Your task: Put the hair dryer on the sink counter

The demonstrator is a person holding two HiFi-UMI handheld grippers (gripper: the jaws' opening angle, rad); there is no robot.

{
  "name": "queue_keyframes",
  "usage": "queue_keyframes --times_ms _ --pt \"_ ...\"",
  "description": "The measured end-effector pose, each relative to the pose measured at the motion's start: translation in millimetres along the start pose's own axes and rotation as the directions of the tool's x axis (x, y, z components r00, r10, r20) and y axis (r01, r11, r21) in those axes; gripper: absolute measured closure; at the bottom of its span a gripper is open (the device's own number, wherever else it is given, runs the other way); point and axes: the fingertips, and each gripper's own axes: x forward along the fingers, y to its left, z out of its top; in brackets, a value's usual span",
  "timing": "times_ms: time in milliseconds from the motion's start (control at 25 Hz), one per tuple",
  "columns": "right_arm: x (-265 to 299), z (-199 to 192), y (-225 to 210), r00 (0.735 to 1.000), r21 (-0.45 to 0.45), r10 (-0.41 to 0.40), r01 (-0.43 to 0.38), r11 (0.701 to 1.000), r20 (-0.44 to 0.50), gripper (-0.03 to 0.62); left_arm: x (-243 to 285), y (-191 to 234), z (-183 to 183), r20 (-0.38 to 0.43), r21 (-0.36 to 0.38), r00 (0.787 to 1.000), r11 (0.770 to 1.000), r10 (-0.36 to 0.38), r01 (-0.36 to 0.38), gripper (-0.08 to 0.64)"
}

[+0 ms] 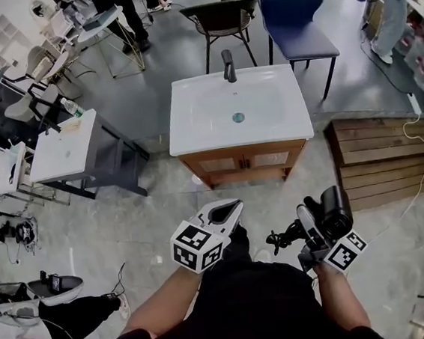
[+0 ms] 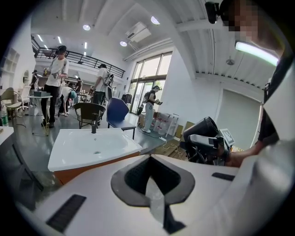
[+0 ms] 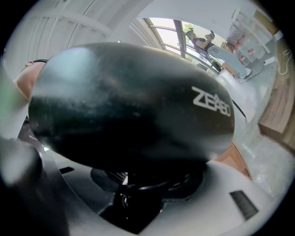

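Right gripper (image 1: 319,223): the jaws stood widely spread yet clamped on the hair dryer (image 1: 335,206). Its handle sat down between them, and its black barrel rose above them and filled most of the right gripper view.
Hair dryer position: lower right of the head view, held in the air above the floor and well apart from the sink counter (image 1: 194,138). A dark bundle of cord (image 1: 283,237) hung at its left side.
Left gripper (image 1: 228,212): the jaws were pressed together to a point with nothing between them. It hovered at lower centre, near the right gripper and left of it, pointing toward the counter.
Sink counter: a white top with an oval basin and a central drain, at centre frame on a wooden cabinet (image 1: 241,160). A dark faucet (image 1: 228,65) stood upright at its far edge.
Path: open floor lay between the two grippers and the cabinet front.
Surroundings: a dark chair (image 1: 220,15) and a blue chair (image 1: 296,21) stood behind the counter at the top of the frame. A wooden pallet (image 1: 388,158) lay at right, and a white table (image 1: 63,147) stood at left.
Floor and room: a pale mottled floor (image 1: 149,217) in a large open hall. Tall windows and several standing people (image 2: 54,78) showed in the upper left of the left gripper view.
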Motion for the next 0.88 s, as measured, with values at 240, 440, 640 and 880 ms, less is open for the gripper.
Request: queue_keyframes --times_ms 240,440,640,880 --pt "40 22 -28 0.999 -0.040 -0.040 0.040 0.998 0.001 0.388 39 37 25 0.014 0.008 0.999 0.999 -0.039 0.039 0.560" --pt "98 41 -39 0.997 -0.104 -0.072 0.070 0.992 -0.018 0.388 62 89 63 0.036 0.016 0.997 0.998 -0.065 0.064 0.560" --pt "163 59 -51 0.994 -0.202 -0.097 0.084 0.976 -0.052 0.390 87 142 105 0.050 0.057 0.994 0.994 -0.094 0.092 0.560" --pt "239 61 -64 0.977 -0.409 -0.146 0.072 0.910 -0.153 0.393 103 212 120 0.018 0.076 0.993 0.991 -0.115 0.113 0.560"
